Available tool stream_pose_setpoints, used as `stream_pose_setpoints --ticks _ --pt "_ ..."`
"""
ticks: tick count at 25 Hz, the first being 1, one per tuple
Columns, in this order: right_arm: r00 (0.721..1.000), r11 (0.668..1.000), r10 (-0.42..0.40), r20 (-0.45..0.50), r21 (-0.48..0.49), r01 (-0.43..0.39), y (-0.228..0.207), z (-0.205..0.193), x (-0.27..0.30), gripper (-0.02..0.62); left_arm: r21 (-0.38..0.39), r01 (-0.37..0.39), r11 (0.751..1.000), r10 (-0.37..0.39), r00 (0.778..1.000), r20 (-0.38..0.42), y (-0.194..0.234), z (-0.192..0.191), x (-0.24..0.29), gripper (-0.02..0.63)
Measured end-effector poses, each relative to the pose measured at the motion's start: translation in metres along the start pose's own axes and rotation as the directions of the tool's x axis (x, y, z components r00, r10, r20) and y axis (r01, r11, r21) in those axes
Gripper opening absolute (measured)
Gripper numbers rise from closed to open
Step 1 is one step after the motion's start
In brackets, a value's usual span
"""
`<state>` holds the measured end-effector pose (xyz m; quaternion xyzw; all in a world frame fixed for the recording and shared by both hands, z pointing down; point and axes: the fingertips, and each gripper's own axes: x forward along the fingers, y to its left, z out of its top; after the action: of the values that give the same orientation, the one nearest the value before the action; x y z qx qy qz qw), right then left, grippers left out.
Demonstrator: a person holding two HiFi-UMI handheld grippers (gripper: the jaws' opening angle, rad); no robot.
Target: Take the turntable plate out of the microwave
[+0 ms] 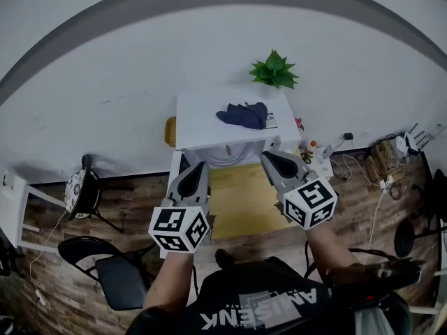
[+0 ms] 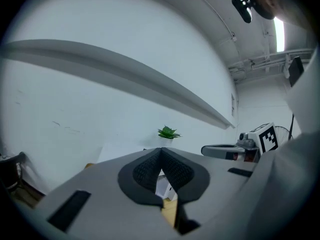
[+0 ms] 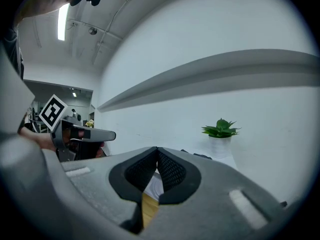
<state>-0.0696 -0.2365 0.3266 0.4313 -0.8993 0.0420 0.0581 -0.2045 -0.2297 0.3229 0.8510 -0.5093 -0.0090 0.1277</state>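
The microwave is white, the cloth navy, the plant green, the floor brown planks.

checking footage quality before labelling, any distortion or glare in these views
Head view: fisheye bends the grey wall band into an arc; light flat and dim. Left gripper view: ceiling light strip blown out, black vignette in the corners. Right gripper view: same vignette, band curved too.

- Two grippers are showing: the left gripper and the right gripper
- One microwave is standing, one turntable plate lying inside
- One potted plant and one dark cloth are showing
- Two chairs are standing: a black chair and a cushioned chair
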Motion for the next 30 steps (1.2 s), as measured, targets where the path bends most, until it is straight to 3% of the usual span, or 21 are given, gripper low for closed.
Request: stream_pose_setpoints --ticks 4,8,14,19,30 --pt "0.999 0.999 -0.033 -0.007 0.031 0.033 -0.003 -0.005 0.009 0.005 0.007 0.032 0.999 -0.032 0.999 -0.037 0.008 -0.007 0.007 0.003" --pt "1.000 0.999 -0.028 0.009 0.032 0.027 -0.012 -0.002 0.016 0.005 -0.015 0.013 1.000 -0.014 0.999 -0.039 0.011 -0.007 0.013 0.003" --pt "0.996 0.996 0.086 -0.006 -0.001 -0.086 -0.018 0.007 0.029 0.023 -0.012 -0.090 0.996 0.090 0.995 -0.035 0.018 -0.008 0.017 0.003" --pt "0.993 0.993 0.119 0.018 0.022 -0.119 -0.033 0.010 0.031 0.029 -0.043 -0.157 0.987 0.156 0.987 -0.028 0.017 -0.008 0.023 0.003" --pt "0.985 0.982 0.174 0.005 0.075 -0.174 -0.049 -0.005 0.041 0.093 -0.060 -0.161 0.985 0.161 0.987 -0.011 0.002 -0.020 0.038 0.005"
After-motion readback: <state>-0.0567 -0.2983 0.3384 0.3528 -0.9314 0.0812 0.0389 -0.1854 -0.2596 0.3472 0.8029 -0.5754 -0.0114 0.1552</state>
